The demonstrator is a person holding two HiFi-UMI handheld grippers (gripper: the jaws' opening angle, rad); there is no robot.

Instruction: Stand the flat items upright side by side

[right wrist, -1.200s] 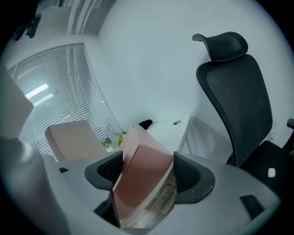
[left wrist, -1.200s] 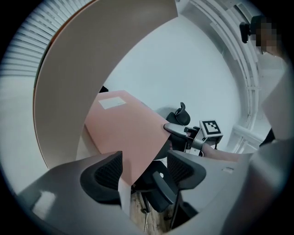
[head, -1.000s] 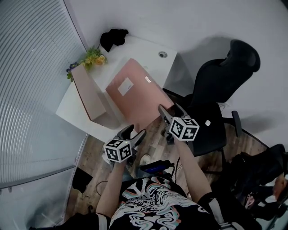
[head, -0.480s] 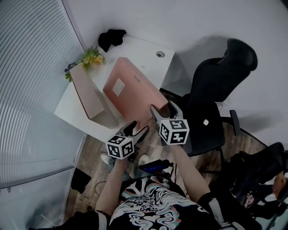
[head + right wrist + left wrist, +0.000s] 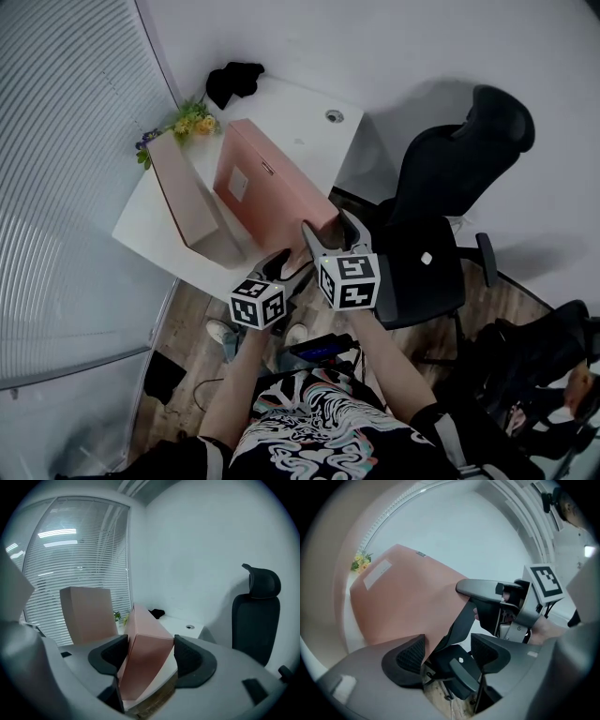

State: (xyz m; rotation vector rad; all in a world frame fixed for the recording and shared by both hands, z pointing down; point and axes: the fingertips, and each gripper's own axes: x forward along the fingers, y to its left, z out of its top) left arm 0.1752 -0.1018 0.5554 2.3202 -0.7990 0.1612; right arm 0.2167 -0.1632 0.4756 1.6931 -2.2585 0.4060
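Leaning on one long edge on the white desk (image 5: 291, 112), the salmon-pink flat cardboard box (image 5: 267, 202) is tilted steeply. Its broad face, which carries a white label, is turned left toward a second salmon-pink flat box (image 5: 183, 202). That one stands upright near the desk's left edge, and the two are apart. The right gripper (image 5: 328, 230) grips the tilted box's near end, which fills the gap between its pads; those jaws have just been closing. The left gripper (image 5: 286, 267) hangs just left of it at the desk's near edge. Its jaws are spread with nothing pressed between them, and the box's near corner is just beside one pad. Yellow flowers (image 5: 192, 120) sit at the far left corner and a black cloth (image 5: 234, 80) at the far edge. A black office chair (image 5: 459, 178) stands to the right, and slatted blinds (image 5: 66, 187) run along the left.
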